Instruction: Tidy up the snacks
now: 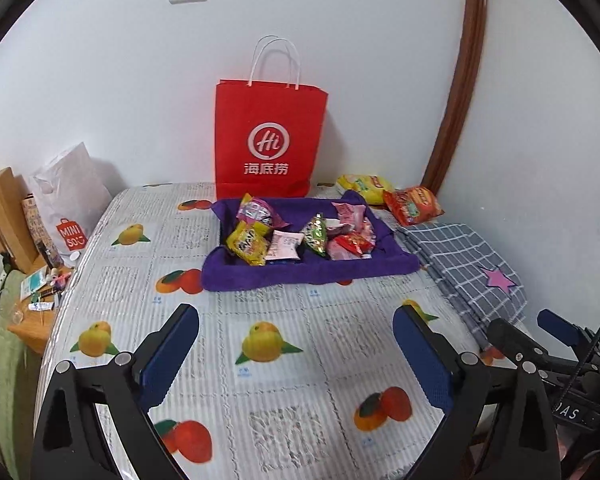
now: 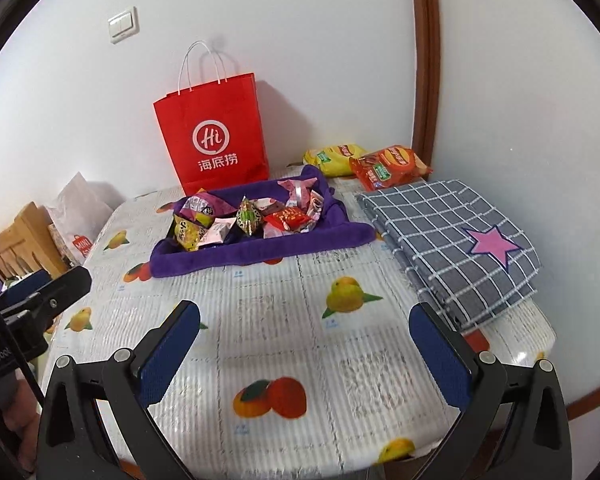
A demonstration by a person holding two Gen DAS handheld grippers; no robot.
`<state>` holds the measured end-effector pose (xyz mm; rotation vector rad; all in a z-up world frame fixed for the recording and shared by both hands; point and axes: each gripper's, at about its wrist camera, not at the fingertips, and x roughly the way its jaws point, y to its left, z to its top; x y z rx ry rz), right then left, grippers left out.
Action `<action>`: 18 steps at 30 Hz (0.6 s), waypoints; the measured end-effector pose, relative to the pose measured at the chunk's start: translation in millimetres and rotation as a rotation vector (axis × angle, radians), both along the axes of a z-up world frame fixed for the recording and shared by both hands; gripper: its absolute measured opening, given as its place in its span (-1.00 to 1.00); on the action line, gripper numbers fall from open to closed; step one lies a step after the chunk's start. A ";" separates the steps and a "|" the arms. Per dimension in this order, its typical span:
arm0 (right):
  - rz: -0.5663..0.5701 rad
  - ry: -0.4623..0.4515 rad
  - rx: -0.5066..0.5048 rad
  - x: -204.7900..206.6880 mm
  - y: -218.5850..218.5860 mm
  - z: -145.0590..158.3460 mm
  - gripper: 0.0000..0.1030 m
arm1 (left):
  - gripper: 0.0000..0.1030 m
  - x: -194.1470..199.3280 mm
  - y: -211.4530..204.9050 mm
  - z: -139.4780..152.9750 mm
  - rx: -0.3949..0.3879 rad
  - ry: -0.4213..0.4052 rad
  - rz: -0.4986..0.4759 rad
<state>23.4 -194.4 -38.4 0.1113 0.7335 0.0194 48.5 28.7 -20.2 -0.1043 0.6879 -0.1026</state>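
Covering most of both views, the surface (image 2: 284, 320) wore a fruit-printed cloth and met white walls at its far and right edges. Against the far wall stood a red paper bag (image 1: 268, 140), upright, with white handles. A folded grey checked cloth (image 2: 452, 240) with a pink star lay along the right edge. Just in front of the bag sat a purple fabric tray (image 1: 300, 272), holding the snacks (image 1: 296, 236) in a loose heap of small bright packets. Behind its right corner, outside the tray, a yellow chip bag (image 2: 332, 160) and a red chip bag (image 2: 388, 168) lay touching each other. A white shopping bag (image 1: 70, 200) leaned beside wooden furniture off the left edge. Nothing stood between the tray and either tool. The left gripper (image 1: 296, 356) hovered over bare cloth well short of the tray, jaws spread wide and empty; the right gripper (image 2: 304, 356) did likewise, beside it.
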 end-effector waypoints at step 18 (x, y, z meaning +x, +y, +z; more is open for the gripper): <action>-0.027 -0.008 -0.045 -31.4 11.4 10.8 1.00 | 0.91 -29.9 -8.6 8.5 0.003 -0.024 -0.027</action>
